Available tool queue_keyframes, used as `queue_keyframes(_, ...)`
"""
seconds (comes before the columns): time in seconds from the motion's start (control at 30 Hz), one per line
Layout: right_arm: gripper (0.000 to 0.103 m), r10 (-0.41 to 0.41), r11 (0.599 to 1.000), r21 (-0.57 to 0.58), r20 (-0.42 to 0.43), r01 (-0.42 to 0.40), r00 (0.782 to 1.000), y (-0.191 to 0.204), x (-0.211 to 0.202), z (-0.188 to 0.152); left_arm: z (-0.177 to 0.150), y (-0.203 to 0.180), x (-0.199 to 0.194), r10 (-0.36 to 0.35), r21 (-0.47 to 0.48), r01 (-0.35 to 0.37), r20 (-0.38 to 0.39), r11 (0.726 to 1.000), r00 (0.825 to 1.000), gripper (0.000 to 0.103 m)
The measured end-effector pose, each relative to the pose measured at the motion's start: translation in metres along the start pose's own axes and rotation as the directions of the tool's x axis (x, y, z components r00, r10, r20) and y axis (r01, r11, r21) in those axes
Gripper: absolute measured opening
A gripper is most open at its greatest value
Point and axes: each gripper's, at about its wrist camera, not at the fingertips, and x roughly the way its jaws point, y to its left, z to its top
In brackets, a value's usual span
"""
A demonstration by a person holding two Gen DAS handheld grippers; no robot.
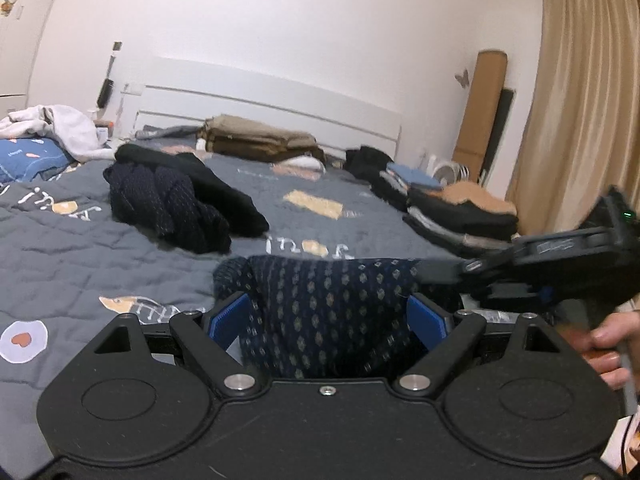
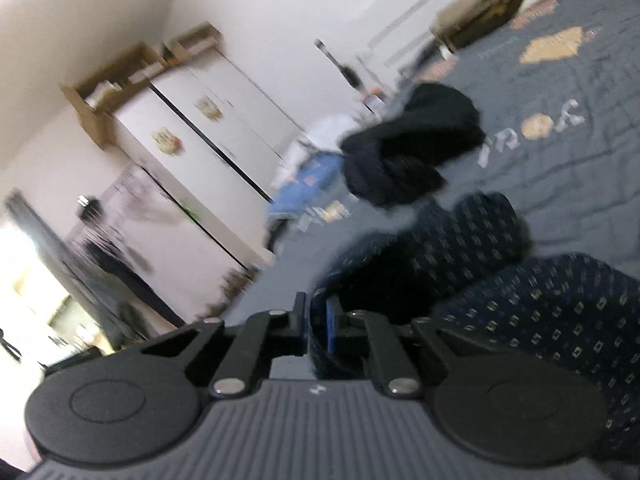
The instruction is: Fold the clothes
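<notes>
Navy patterned garment [image 1: 320,312] between jaws

My right gripper [image 2: 319,322] has its black jaws closed tight on a fold of the dark navy knitted garment with small beige diamonds [image 2: 520,300]; one blue pad [image 2: 330,330] shows against the cloth. The garment lies bunched on the grey quilted bedcover [image 2: 580,184], at its near edge. Further on the cover rests a crumpled black garment [image 2: 412,148], apart from mine. At the far edge sits a folded olive-brown pile [image 2: 480,12]. Beyond the bed stands a white wardrobe [image 2: 208,148], blurred.
</notes>
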Motion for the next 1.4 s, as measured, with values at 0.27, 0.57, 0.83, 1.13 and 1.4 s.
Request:
queue_keyframes(0.27, 0.001, -0.01, 0.991, -0.132, -0.118, -0.006, 0.993, 0.021, 0.003, -0.01, 0.015, 0.034, -0.006, 0.052, -0.148, -0.046, 0.037, 0.988, 0.998, 0.085)
queue_keyframes(0.57, 0.038, -0.148, 0.985, -0.081, 0.055, 0.152, 0.987, 0.001, 0.003, -0.005, 0.015, 0.035, -0.002, 0.045, -0.158, -0.041, 0.017, 0.987, 0.999, 0.085)
queue_keyframes(0.83, 0.064, -0.225, 0.964, -0.125, 0.086, 0.234, 0.971, -0.001, 0.029, -0.009, 0.011, 0.035, -0.002, 0.041, -0.159, -0.04, 0.007, 0.987, 0.999, 0.085)
queue_keyframes(1.13, 0.02, -0.11, 0.971, -0.233, -0.199, 0.062, 0.974, 0.023, 0.071, -0.047, 0.012, 0.037, -0.004, 0.048, -0.159, -0.045, 0.011, 0.986, 0.999, 0.085)
queue_keyframes(1.4, 0.024, -0.156, 0.953, -0.301, -0.386, 0.035, 0.909, 0.035, 0.091, -0.076, 0.004, 0.037, 0.016, 0.099, -0.118, -0.109, -0.087, 0.987, 0.991, 0.087)
